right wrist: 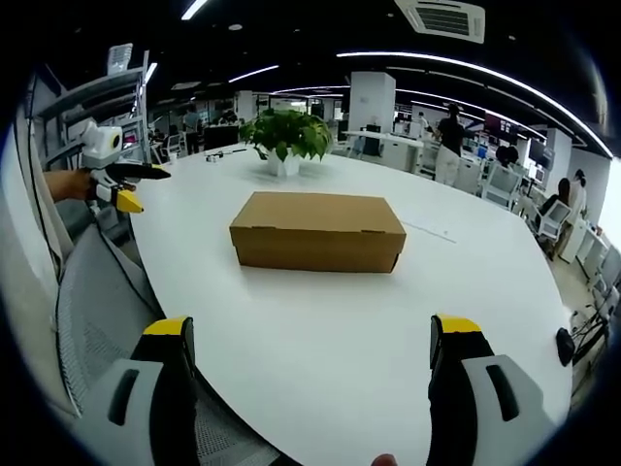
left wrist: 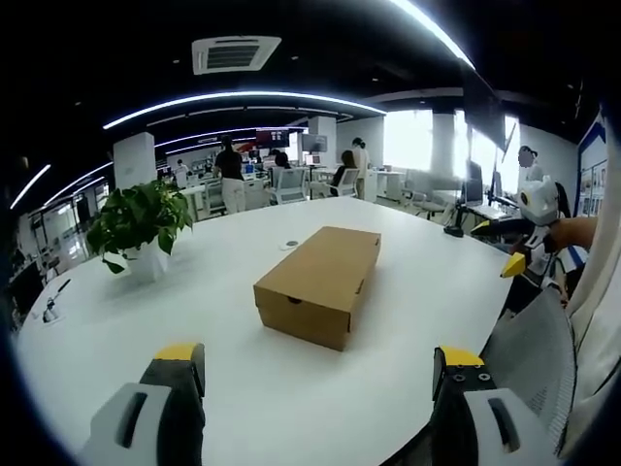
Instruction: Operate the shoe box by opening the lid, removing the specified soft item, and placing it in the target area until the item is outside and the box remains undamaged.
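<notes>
Shoe box (left wrist: 320, 283), plain brown cardboard, lid down, sits on the white round tabletop (left wrist: 243, 388), straight ahead of the left tongs (left wrist: 320, 374) and well apart from them. In the right gripper view the same box (right wrist: 318, 231) lies ahead of the right tongs (right wrist: 312, 351), long side facing them, also well apart, w/ bare tabletop (right wrist: 320, 340) between.

Left tongs: jaws spread wide, yellow-tipped, nothing between them. Right tongs: same, wide open, empty. No contact w/ the box on either side.

Potted plant (left wrist: 138, 225) in a white pot stands on the tabletop beyond the left tongs and off to their left, apart from the box; in the right gripper view the plant (right wrist: 286, 136) is past the box, far side. Small round disc (left wrist: 291, 244) in the tabletop just beyond the box.

Right tongs also appear at the right edge of the left gripper view (left wrist: 524, 254), held by a hand off the tabletop edge; left tongs at the left of the right gripper view (right wrist: 121, 189), likewise. Grey mesh chair back (right wrist: 97, 320) near the tabletop edge, close by the right tongs. Office w/ people (left wrist: 231, 173) and desks in the background.
</notes>
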`<state>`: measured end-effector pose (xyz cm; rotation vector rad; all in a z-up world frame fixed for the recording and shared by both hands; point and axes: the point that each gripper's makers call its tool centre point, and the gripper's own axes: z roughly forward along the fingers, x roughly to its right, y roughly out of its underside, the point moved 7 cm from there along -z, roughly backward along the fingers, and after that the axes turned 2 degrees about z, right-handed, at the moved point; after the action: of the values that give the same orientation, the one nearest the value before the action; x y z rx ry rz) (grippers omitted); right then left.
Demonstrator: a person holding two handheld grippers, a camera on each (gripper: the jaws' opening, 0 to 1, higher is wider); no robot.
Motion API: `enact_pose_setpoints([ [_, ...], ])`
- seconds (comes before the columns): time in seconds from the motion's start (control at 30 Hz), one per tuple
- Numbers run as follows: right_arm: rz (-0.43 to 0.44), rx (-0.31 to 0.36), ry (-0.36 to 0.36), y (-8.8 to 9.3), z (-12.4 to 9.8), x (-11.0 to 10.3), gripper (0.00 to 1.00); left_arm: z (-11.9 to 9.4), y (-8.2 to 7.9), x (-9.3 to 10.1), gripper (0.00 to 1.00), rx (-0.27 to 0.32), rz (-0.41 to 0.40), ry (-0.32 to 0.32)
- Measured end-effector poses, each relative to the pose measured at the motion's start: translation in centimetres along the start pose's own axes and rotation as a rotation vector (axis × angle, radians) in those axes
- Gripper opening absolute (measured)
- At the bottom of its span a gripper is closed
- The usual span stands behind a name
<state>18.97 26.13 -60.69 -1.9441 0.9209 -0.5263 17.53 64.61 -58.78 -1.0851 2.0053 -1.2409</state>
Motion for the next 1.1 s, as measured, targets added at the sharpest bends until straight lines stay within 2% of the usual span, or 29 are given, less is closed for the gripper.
enact_pose_setpoints([
  [0.2, 0.001, 0.002, -0.014, -0.1, 0.1, 0.4, 0.96, 0.3, -0.1, 0.0, 1.00, -0.008, -0.003, -0.007],
  [0.53, -0.003, -0.007, -0.038, -0.2, 0.5, 1.4, 0.96, 1.6, -0.3, 0.9, 1.00, -0.019, -0.009, 0.012],
  [0.93, -0.032, 0.002, -0.080, -1.3, 1.3, 3.0, 0.96, 3.2, -0.5, 1.7, 0.97, -0.039, 0.003, 0.022],
  [1.03, -0.060, -0.003, -0.097, -1.5, 1.6, 3.4, 0.91, 3.7, -0.3, 1.9, 0.95, -0.062, 0.003, 0.023],
  [1.1, -0.065, -0.004, -0.102, -1.6, 1.9, 3.8, 0.90, 4.0, -0.2, 2.0, 0.94, -0.069, 0.007, 0.023],
])
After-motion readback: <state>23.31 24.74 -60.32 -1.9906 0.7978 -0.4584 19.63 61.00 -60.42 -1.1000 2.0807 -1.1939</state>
